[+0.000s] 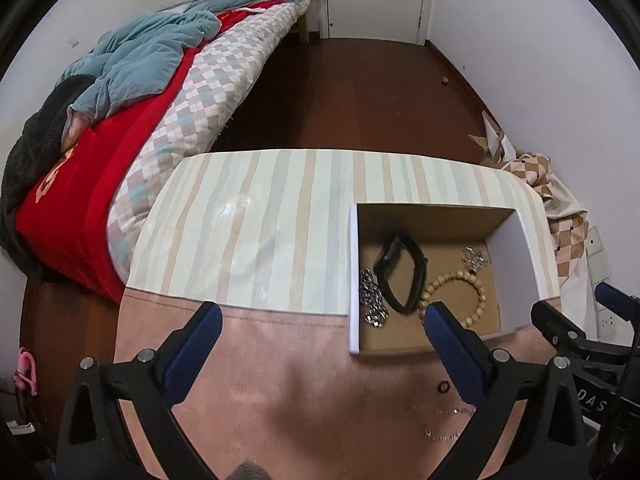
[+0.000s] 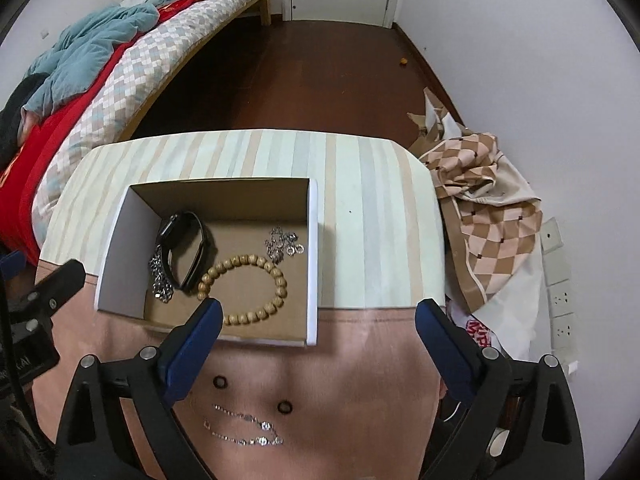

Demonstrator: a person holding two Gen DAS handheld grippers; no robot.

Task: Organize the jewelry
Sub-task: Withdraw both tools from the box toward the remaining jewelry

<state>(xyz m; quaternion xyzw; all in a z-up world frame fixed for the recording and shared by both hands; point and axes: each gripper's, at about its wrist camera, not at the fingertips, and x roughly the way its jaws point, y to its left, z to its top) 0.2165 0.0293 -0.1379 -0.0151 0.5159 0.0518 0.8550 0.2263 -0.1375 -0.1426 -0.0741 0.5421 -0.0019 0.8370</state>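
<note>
Left claw (image 1: 324,316) is seen spread wide, nothing between its blue-padded fingers (image 1: 202,334), held over the pink cloth-covered surface (image 1: 280,360). Right claw (image 2: 318,316) is likewise released and empty, fingers apart above the near edge of the same surface.

An open white cardboard box with brown inside (image 2: 312,264) is set on the surface, straddling the line where the pink cloth meets the pale striped covering (image 2: 372,220). Inside the box are found: a black smartwatch with band (image 2: 184,248) toward the left, a silver chain bracelet (image 2: 160,276) touching the watch on its left side, a wooden bead bracelet (image 2: 250,288) in the middle, touching the watch band, and a small cluster of silver rings and chain (image 2: 284,244) toward the right wall, apart from the beads.

Outside the box, on the pink cloth near the right claw, two small dark rings (image 2: 219,381) (image 2: 284,407) are laid apart from each other, with two thin silver chains (image 2: 244,428) just below them, side by side.

In the right wrist view the box's near wall is partly hidden by the left finger of the right claw. The left claw's body is caught at that view's left edge.

Surroundings: a bed with red cover, checked quilt and blue blanket (image 1: 132,92) at left; dark wooden floor (image 1: 360,92); a heap of brown-checked fabric (image 2: 488,208) to the right of the surface; white wall sockets (image 2: 560,296) beside it.
</note>
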